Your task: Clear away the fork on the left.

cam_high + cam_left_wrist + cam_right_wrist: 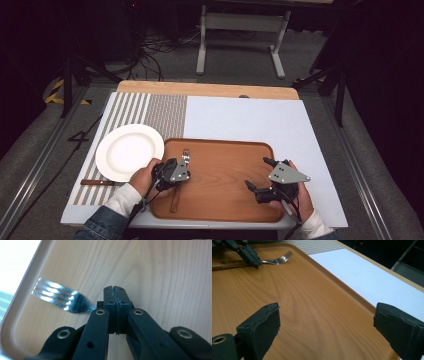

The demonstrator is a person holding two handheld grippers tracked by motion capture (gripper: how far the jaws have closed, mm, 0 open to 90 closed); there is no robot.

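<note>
A fork (185, 154) with a wooden handle (174, 200) lies on the left part of a brown wooden tray (225, 150), its metal tines (53, 295) pointing toward the far rim. My left gripper (183, 166) (116, 296) is down on the fork's thin neck, its jaws pressed together around it. The right gripper view shows that grip from afar, with the fork (278, 259) sticking out past the jaws. My right gripper (256, 173) (325, 322) hovers low over the right side of the tray, jaws wide apart and holding nothing.
A white plate (129, 151) sits on a striped placemat (150, 107) left of the tray. A wooden-handled knife (97, 182) lies near the plate's front edge. A pale blue mat (250, 120) covers the table behind and right of the tray.
</note>
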